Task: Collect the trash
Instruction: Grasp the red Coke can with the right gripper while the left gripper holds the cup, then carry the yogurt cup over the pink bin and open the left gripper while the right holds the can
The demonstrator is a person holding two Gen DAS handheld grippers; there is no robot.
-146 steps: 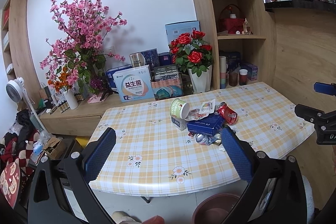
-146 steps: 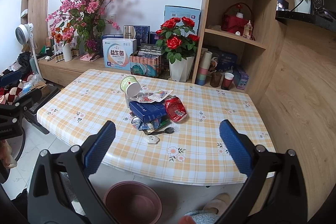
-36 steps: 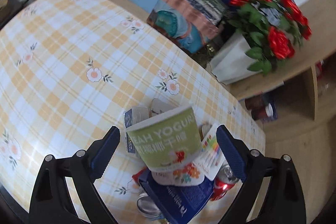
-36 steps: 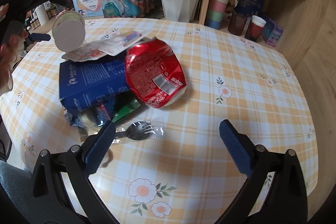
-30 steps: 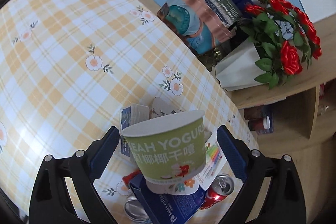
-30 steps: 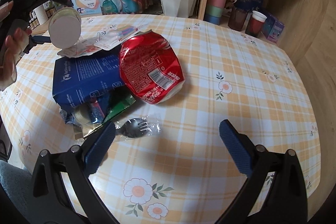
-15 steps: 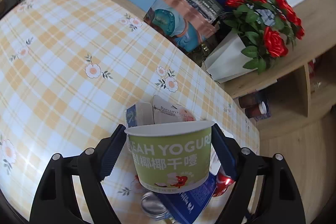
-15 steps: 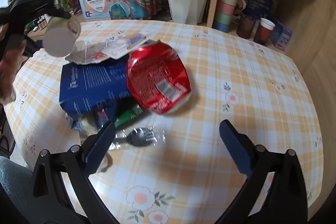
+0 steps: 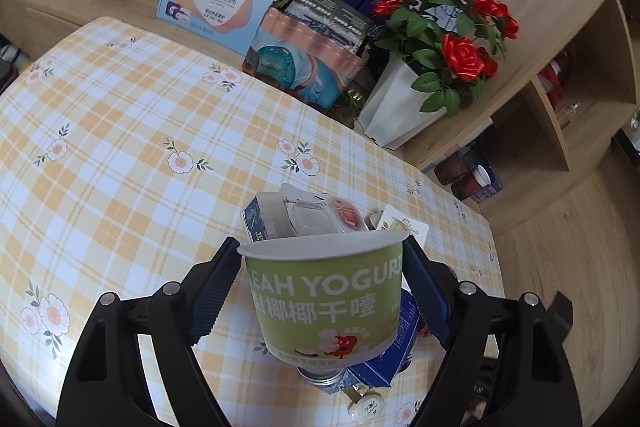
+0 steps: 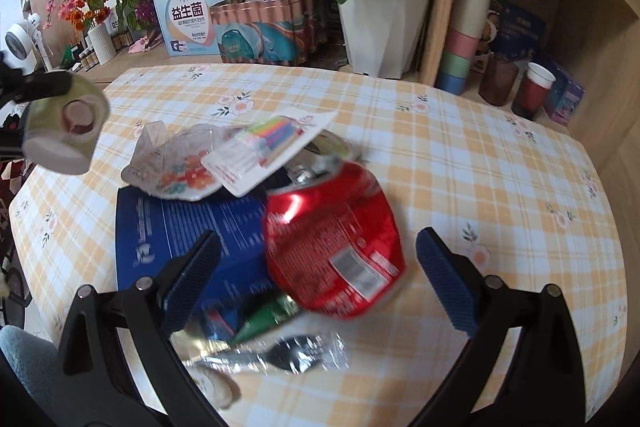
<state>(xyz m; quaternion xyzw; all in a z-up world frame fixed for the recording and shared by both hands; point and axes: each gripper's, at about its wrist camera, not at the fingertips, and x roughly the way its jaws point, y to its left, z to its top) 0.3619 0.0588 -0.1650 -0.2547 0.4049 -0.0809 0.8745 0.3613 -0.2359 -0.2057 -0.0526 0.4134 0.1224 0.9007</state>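
Holding the yogurt cup (image 9: 326,301) clear above the surface (image 9: 120,131), my left tongs (image 9: 320,291) clamp its thin paper wall, judged light and crushable. My right tongs (image 10: 318,291) hang apart over the dented red can (image 10: 332,239), probably light, slick, best taken across its flattened sides.

left gripper (image 9: 322,291) now clamping yogurt cup (image 9: 326,297), lifted

green yogurt cup (image 9: 326,297) upright, lifted above trash pile (image 10: 280,211).
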